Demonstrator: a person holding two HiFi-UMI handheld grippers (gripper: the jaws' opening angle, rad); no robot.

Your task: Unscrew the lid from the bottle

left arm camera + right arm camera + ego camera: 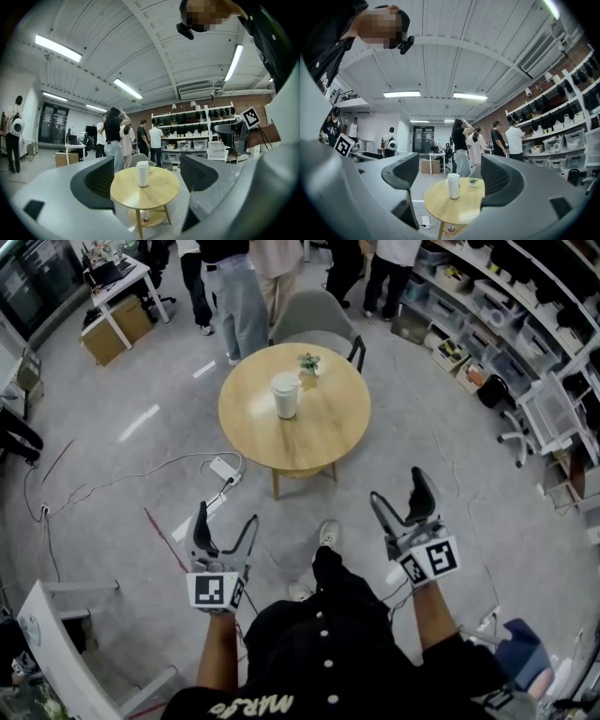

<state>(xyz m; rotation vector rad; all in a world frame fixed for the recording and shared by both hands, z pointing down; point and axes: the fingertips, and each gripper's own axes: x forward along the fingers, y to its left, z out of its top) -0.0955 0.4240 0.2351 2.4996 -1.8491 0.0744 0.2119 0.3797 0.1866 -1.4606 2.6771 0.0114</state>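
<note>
"Standing where, that white bottle (285, 397)?" asks one onlooker.

"Upright near the middle of the round wooden table (333, 442), with its lid (284, 381) on top," says the other. "A small potted plant (309, 362) sits just behind it, toward the grey chair (314, 313)."

"And the person's two tools?"

"Both are held out level over the grey floor (141, 381), well short of the table. The left gripper (227, 519) has its jaws spread wide with nothing between the pads. Its own view shows the table and bottle far off in the gap. The right gripper (398, 486) is spread apart and empty too, and the bottle shows distant between its jaws."

"So neither touches the bottle?"

"Neither. Each is well apart from it, one on either side of the person's shoe (327, 532)."

"Anything else around?"

"A white power strip (223, 468) lies on the floor beside the table. A second small bottle (146, 216) stands on the table's lower shelf. Several people (239, 296) stand beyond the chair, and shelves (506, 324) of bins line the right wall."
</note>
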